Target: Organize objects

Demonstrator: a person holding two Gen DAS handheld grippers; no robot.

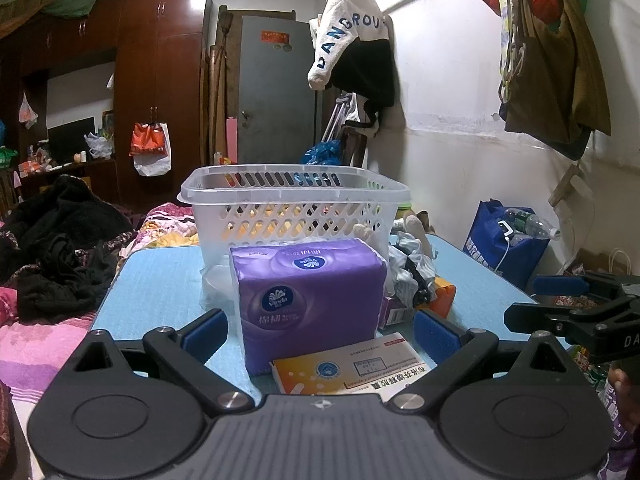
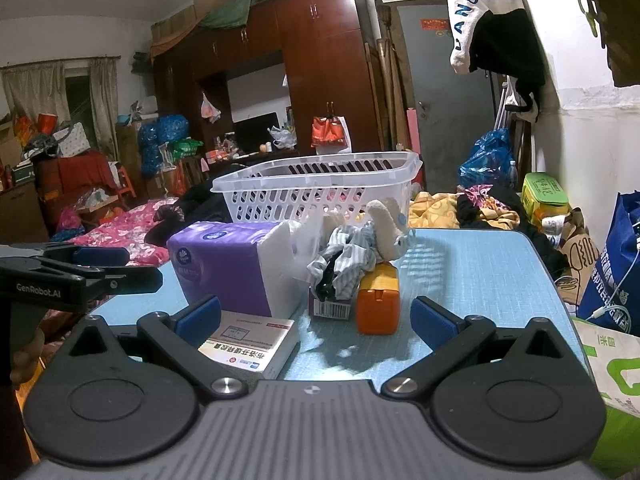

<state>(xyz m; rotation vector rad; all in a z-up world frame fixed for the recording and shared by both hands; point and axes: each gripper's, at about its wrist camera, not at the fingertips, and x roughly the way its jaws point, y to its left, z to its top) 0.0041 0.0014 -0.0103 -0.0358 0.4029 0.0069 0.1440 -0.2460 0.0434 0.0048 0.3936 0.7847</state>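
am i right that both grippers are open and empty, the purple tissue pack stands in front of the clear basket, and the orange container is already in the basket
Not quite. The orange container is not in the basket; the right wrist view shows it standing on the blue table, beside the crumpled cloth. The rest holds: left gripper and right gripper are open and empty, and the purple tissue pack stands in front of the basket.
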